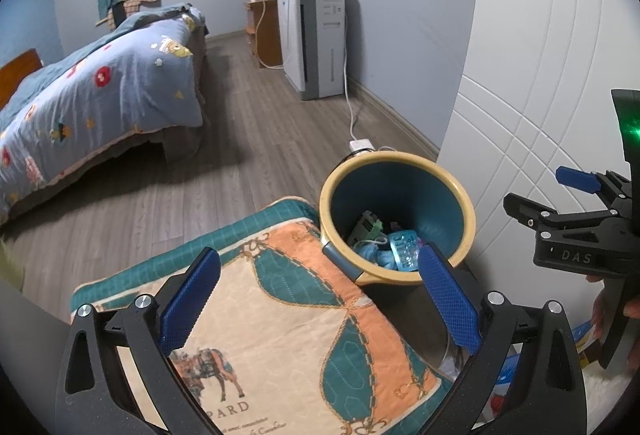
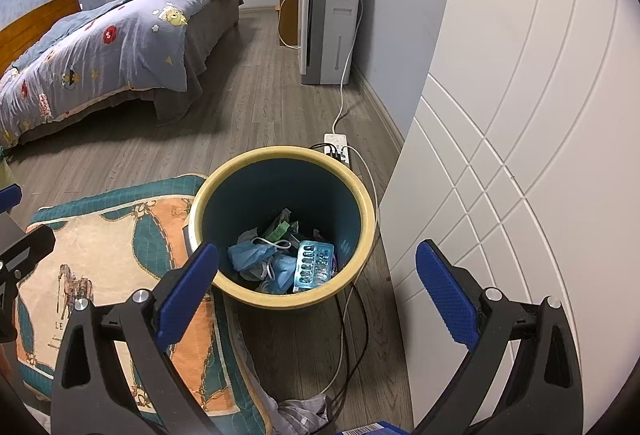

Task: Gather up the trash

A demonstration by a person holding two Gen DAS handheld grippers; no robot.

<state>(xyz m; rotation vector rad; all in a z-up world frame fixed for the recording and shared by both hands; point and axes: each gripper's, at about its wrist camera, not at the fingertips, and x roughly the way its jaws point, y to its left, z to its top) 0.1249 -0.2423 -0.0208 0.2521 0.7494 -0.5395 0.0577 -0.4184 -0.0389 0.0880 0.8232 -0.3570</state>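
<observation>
A round trash bin [image 2: 362,195] with a yellow rim and blue inside stands on the wood floor; it also shows in the left wrist view [image 1: 468,207]. Inside lie a blue blister pack [image 2: 314,265], crumpled blue wrappers [image 2: 250,255] and a green packet [image 2: 278,229]. My right gripper [image 2: 318,287] is open and empty just above and in front of the bin. My left gripper [image 1: 320,295] is open and empty over a patterned cushion [image 1: 280,315], left of the bin. The right gripper [image 1: 552,203] appears at the left view's right edge.
The patterned cushion [image 2: 112,247] touches the bin's left side. A white cabinet door [image 2: 520,155] stands close on the right. Cables [image 2: 352,335] and a power strip [image 2: 338,143] lie on the floor by the bin. A bed [image 2: 100,47] and an air purifier [image 2: 328,27] stand farther back.
</observation>
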